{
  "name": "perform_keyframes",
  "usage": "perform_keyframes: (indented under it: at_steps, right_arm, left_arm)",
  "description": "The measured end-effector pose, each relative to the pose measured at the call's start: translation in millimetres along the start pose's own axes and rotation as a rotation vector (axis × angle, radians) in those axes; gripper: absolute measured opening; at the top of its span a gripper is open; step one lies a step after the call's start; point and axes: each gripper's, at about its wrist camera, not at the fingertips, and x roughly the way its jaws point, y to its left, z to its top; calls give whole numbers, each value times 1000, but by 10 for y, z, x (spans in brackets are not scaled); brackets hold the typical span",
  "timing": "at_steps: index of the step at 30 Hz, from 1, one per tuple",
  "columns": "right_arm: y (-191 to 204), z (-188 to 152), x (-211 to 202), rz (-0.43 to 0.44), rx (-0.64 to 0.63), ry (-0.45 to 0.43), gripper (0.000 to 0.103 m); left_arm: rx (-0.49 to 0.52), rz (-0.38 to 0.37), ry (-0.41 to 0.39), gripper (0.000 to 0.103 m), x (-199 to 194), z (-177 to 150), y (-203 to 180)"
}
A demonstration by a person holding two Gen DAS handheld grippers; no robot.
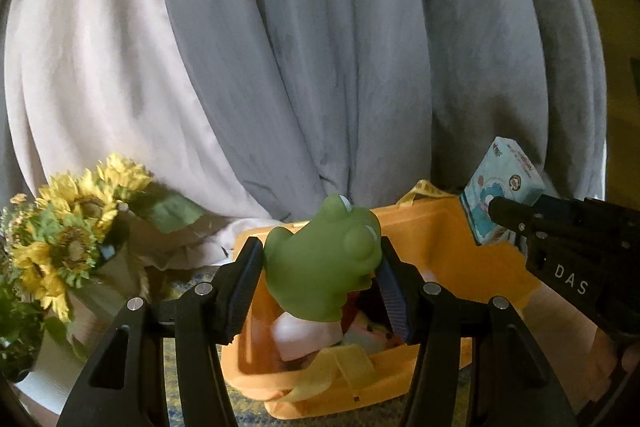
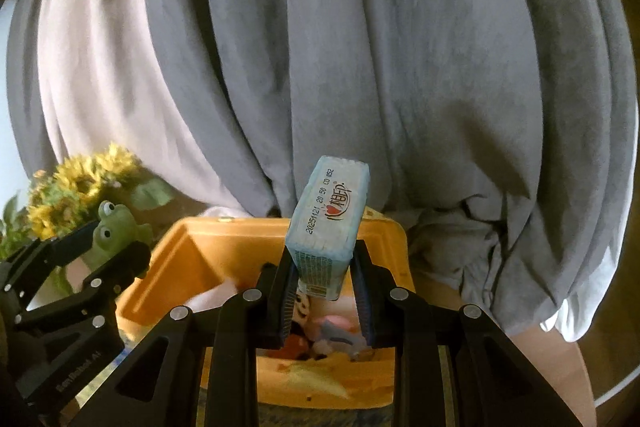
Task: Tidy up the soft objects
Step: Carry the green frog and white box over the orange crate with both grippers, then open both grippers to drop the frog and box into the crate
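Grey curtain point(image 1: 320, 47) behind, sunflowers point(image 1: 68, 227) at 9 o'clock. Left gripper point(image 1: 320, 267) pinching frog point(image 1: 324, 263); right gripper point(image 2: 324, 279) clamped on tissue pack point(image 2: 328, 223), long axis toward 12. Both poised over yellow bin point(image 2: 192, 251), directly below at 6; neither clearly nearer.

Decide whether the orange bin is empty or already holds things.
Not empty. Inside the orange bin, below the held tissue pack, lie soft toys and a white item.

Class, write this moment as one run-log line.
left gripper: shut on green frog toy | right gripper: shut on tissue pack | both over orange bin
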Motion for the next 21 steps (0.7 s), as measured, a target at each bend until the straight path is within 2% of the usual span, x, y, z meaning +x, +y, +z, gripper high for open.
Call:
perform_keyframes:
  at_steps: [9,17,19,20,21]
  right_arm:
    - [-69,-85,436,-10,-18,97,27]
    - [-108,-147,709,-20,-36,169,28]
    - [-119,-165,759,-21,-37,190,28]
    - [-119,-172,769,-25,-35,196,29]
    - [-124,-179,781,-31,-34,205,30]
  left_arm:
    - [22,-17,126,55,501,-74,-82]
    - [54,-39,238,56,782,-169,-154]
    - [53,-40,250,61,816,-179,-154]
    - [53,-38,254,67,820,-181,-153]
    - [53,-36,252,68,808,-176,-153]
